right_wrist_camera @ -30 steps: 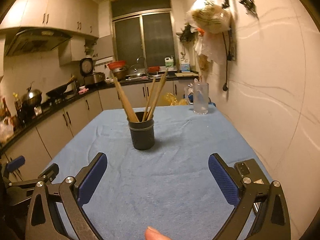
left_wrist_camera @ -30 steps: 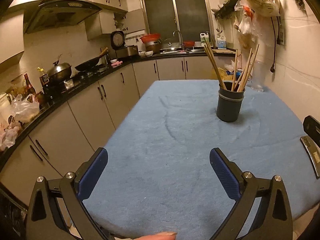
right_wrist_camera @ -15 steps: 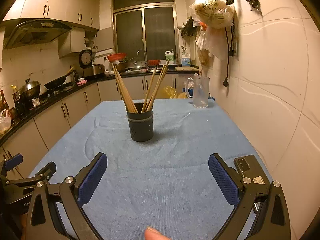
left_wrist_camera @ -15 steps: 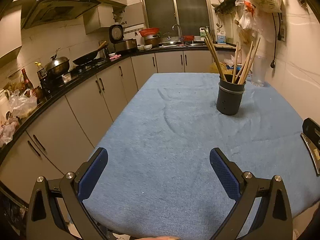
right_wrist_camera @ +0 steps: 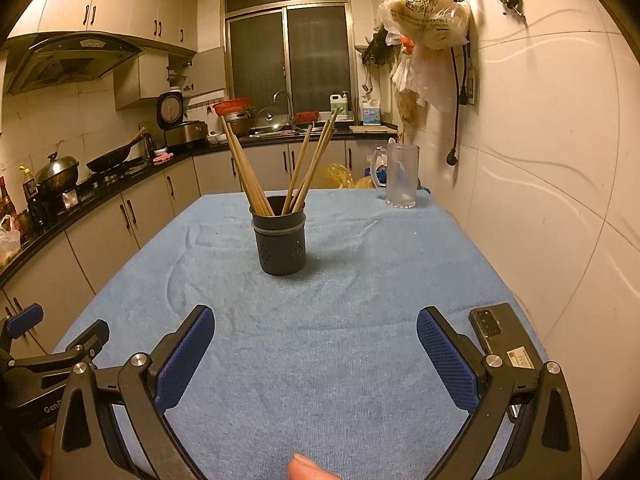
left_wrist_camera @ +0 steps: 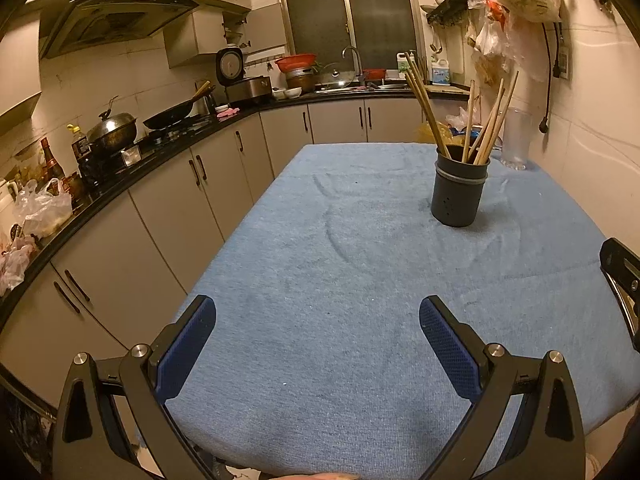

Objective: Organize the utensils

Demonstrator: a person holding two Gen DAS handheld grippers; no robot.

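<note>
A dark grey utensil holder [left_wrist_camera: 459,190] stands upright on the blue cloth-covered table [left_wrist_camera: 360,280], with several wooden chopsticks [left_wrist_camera: 486,120] leaning in it. It also shows in the right wrist view [right_wrist_camera: 282,240], its chopsticks [right_wrist_camera: 280,168] fanned out. My left gripper [left_wrist_camera: 316,320] is open and empty above the table's near left part. My right gripper [right_wrist_camera: 316,328] is open and empty near the front edge, well short of the holder. The left gripper [right_wrist_camera: 24,332] shows at the right wrist view's left edge.
A black phone [right_wrist_camera: 502,340] lies on the cloth beside my right gripper's right finger. A clear glass pitcher [right_wrist_camera: 398,176] stands at the table's far right. A wall runs along the right. Counter and cabinets [left_wrist_camera: 160,184] with pots run along the left.
Both grippers have pulled back and risen a little; the holder sits slightly farther off in both views. Both stay open and empty.
</note>
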